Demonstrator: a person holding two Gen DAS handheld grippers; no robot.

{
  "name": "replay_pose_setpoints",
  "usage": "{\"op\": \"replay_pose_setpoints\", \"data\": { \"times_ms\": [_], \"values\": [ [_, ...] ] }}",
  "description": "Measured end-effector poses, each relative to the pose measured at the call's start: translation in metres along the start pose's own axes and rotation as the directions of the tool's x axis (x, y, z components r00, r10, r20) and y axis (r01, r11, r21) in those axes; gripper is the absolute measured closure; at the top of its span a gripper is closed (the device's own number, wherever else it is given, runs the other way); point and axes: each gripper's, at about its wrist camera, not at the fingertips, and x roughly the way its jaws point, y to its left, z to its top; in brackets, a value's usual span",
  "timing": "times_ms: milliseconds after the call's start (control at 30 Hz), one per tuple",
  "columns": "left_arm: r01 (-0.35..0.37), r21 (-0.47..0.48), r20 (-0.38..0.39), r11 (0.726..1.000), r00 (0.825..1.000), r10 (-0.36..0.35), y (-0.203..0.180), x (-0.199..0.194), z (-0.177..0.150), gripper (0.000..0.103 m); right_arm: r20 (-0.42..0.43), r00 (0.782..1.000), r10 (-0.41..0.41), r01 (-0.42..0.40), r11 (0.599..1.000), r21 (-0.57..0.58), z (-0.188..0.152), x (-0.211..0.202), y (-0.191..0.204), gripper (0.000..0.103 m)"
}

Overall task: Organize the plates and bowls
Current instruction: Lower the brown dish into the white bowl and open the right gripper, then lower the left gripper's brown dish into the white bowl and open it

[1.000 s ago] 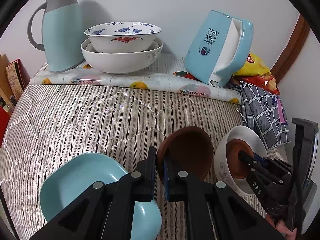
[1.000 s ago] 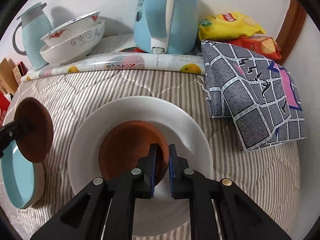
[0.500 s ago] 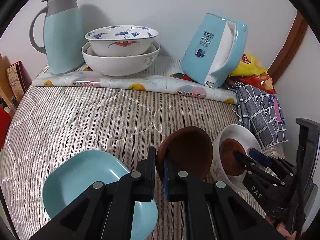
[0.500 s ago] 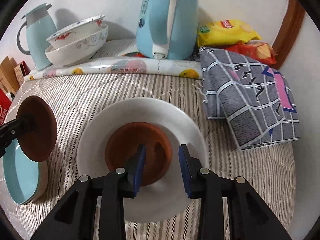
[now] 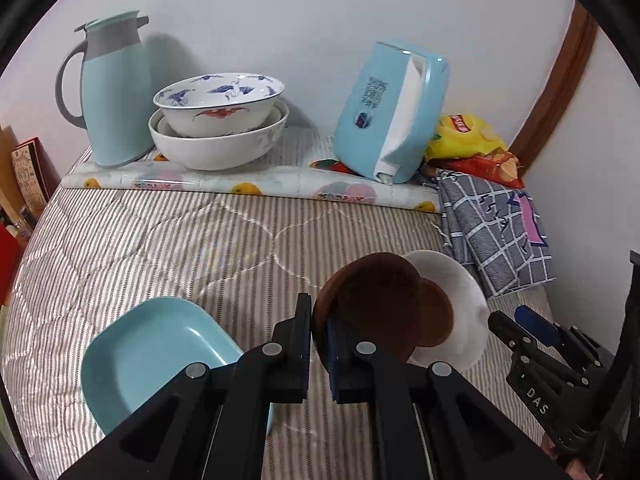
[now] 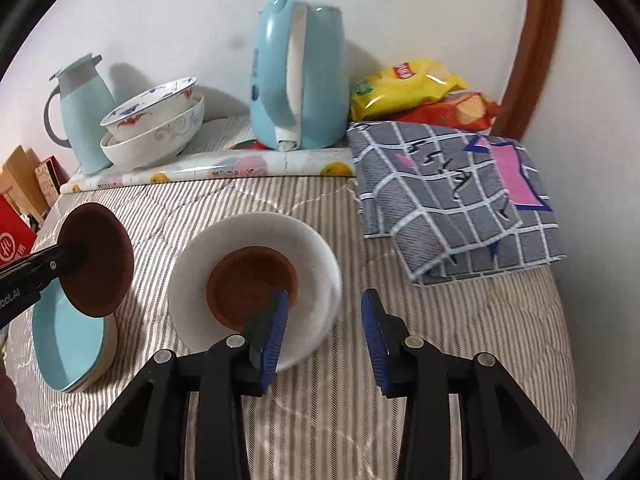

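Brown saucer [image 5: 372, 304] is what my left gripper [image 5: 318, 334] has clamped by its rim, jaws pressed narrow on the edge, the dish lifted clear of the striped quilt [image 5: 160, 248]. Just below and left of that gripper a light blue dish [image 5: 148, 356] lies on the quilt. My right gripper [image 6: 324, 320] has its jaws parting with nothing between the pads; just ahead of its left finger a second brown saucer [image 6: 250, 286] sits inside a white plate [image 6: 316, 256]. Beyond the plate to the right lies a folded checked cloth [image 6: 452, 200]. Farther out, against the wall, two stacked bowls [image 5: 218, 120] stand on a fruit-printed mat [image 5: 280, 190] between a pale blue jug [image 5: 116, 92] and a blue kettle [image 6: 298, 76], with snack bags [image 6: 416, 88] beside it.
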Motion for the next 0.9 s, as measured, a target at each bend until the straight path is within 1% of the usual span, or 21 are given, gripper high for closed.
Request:
{"op": "replay_pose_setpoints", "data": {
  "times_ms": [167,433,733,900],
  "values": [
    [0.031,0.017,-0.006,0.999,0.999,-0.031,-0.018,-0.001,-0.002,0.096,0.013,1.000,-0.014,0.013,1.000,0.029,-0.010,-0.013,-0.018,0.065],
    [0.060,0.042,-0.017,0.997,0.998,-0.060,-0.040,0.006,-0.001,0.096,0.011,0.999,-0.043,0.042,0.995,0.087,-0.023,-0.024,-0.047,0.065],
    [0.074,0.060,-0.056,0.995,0.996,-0.071,-0.059,0.028,-0.001,0.096,0.008,0.999,-0.044,0.042,0.984,0.172,-0.038,-0.025,-0.076,0.065],
    [0.077,0.055,-0.087,0.996,0.994,-0.072,-0.062,0.046,-0.001,0.096,0.003,0.999,-0.052,0.050,0.980,0.195,-0.043,-0.022,-0.086,0.065]
  ]
}}
